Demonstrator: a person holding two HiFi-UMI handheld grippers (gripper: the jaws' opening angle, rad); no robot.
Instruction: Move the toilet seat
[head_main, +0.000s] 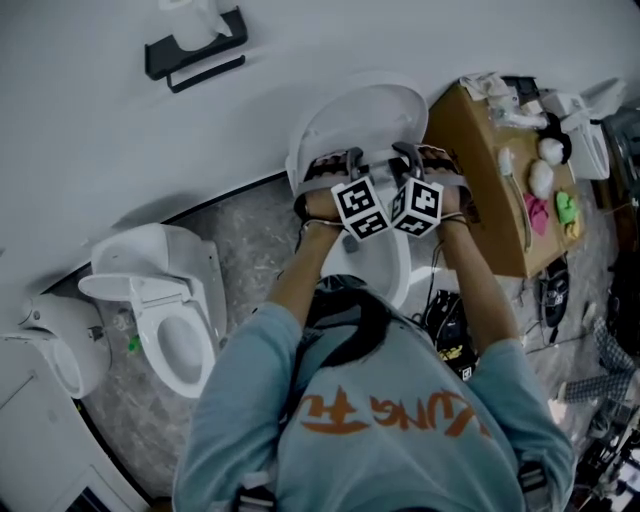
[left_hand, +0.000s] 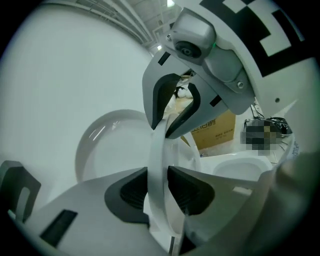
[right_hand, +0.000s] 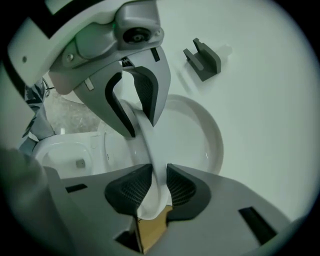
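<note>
- Pinching the toilet seat (left_hand: 159, 150) by its rim, the left gripper (left_hand: 157, 182) has both pads pressed against it.
- The right gripper (right_hand: 159, 182) clamps the same rim just beside it.
- The seat stands tilted up over the bowl (head_main: 385, 262), near the raised lid (right_hand: 200, 135).
- A cardboard box (head_main: 490, 190) sits beside the toilet.

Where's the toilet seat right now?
Head view centre: the toilet seat is pinched by the left gripper and right gripper, in front of the raised lid, left of the cardboard box.
</note>
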